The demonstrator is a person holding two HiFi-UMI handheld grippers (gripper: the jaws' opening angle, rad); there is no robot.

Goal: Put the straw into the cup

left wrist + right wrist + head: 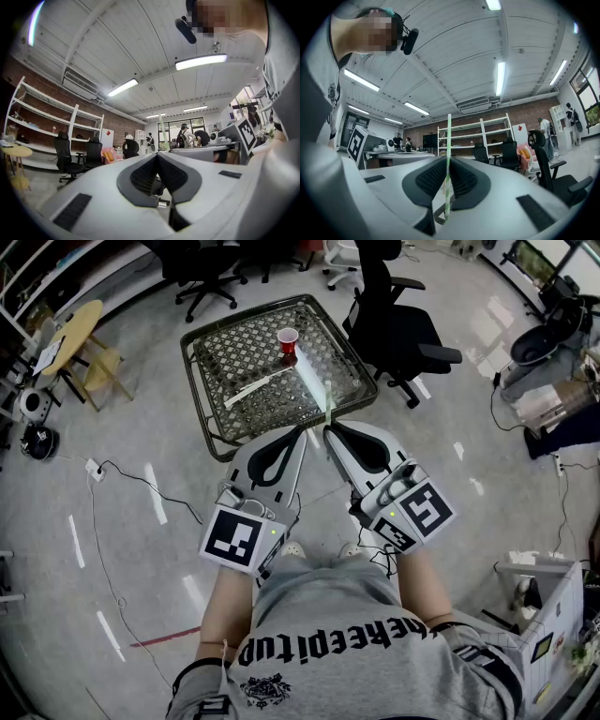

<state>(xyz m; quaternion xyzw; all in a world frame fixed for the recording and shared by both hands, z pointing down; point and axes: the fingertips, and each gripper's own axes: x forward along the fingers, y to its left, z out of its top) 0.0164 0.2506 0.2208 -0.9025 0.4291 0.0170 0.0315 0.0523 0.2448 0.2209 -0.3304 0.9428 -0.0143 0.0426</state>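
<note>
now our right fingers (349, 441) pinch the straw (314, 381), its long axis pointing straight ahead of them toward the red cup (288, 339); our left fingers (281, 448), pressed together, hold nothing

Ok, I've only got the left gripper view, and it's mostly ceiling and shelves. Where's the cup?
Observer: The red cup stands upright on the mesh table, toward its far side, ahead of both grippers.
Operator: And who's got the straw?
Observer: The right gripper is shut on the straw, which sticks up from between its jaws.
</note>
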